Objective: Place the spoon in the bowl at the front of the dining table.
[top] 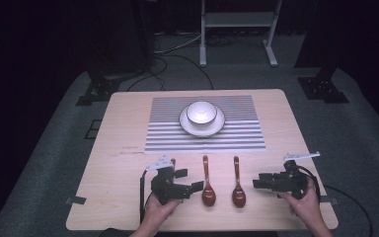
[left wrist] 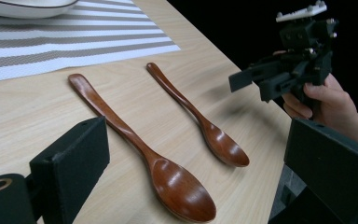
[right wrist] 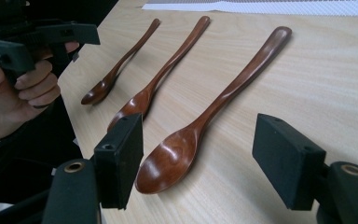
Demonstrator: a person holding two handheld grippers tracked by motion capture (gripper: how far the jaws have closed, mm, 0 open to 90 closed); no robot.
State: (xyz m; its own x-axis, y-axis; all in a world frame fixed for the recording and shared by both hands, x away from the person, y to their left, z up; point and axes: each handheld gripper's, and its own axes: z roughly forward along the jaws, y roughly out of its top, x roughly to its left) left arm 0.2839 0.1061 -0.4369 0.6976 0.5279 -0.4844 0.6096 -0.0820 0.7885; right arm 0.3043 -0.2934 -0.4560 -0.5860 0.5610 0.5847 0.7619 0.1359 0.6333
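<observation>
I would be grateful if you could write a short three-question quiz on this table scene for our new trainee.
1. True or false: the bowl sits on a plate that lies on the striped placemat.
2. How many wooden spoons lie on the table, counted in the right gripper view? A) two B) three C) four
3. Fill in: the left gripper and the right gripper both have their jaws ____, holding nothing.

Key: 1 true; 2 B; 3 open.
</observation>
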